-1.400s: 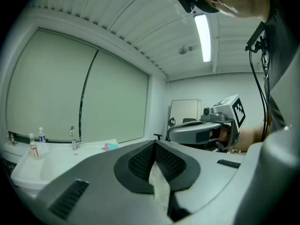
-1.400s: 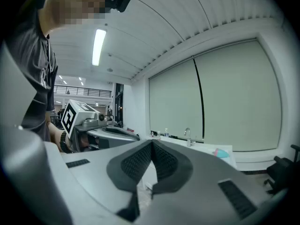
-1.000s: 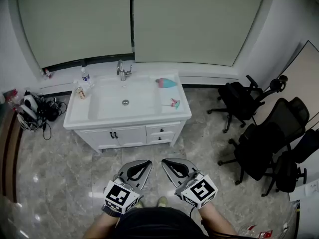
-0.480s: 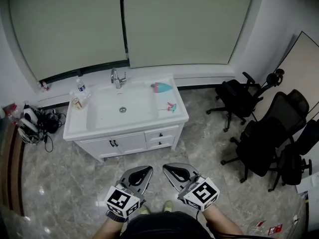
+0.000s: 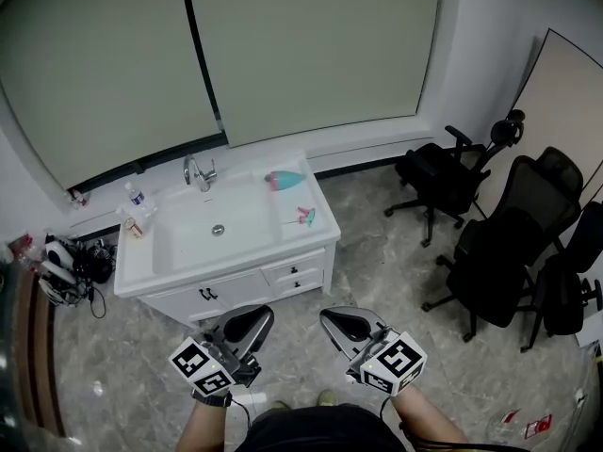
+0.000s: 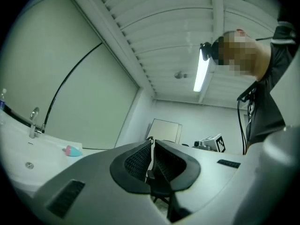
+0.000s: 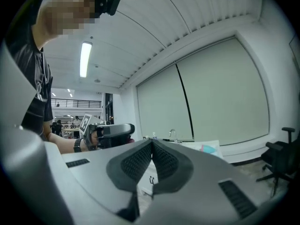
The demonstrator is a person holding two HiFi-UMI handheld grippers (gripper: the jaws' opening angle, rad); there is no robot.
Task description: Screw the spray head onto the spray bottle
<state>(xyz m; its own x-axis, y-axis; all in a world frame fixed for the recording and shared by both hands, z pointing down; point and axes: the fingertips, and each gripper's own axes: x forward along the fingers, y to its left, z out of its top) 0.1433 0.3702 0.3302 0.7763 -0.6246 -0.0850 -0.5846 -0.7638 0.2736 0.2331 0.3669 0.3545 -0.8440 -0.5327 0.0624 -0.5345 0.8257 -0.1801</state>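
Spray bottle (image 5: 283,179) lying on its side at the back right corner of the vanity (image 5: 137,257) top, teal with a pink end; spray head (image 5: 304,217) apart from it, near the right edge beside the basin; left gripper (image 5: 256,313) and right gripper (image 5: 330,316) held low before the vanity's front, side by side, pointing level, well apart from both parts; jaws of each pressed together with nothing between them; forearms reaching in from below, marker cubes turned upward.
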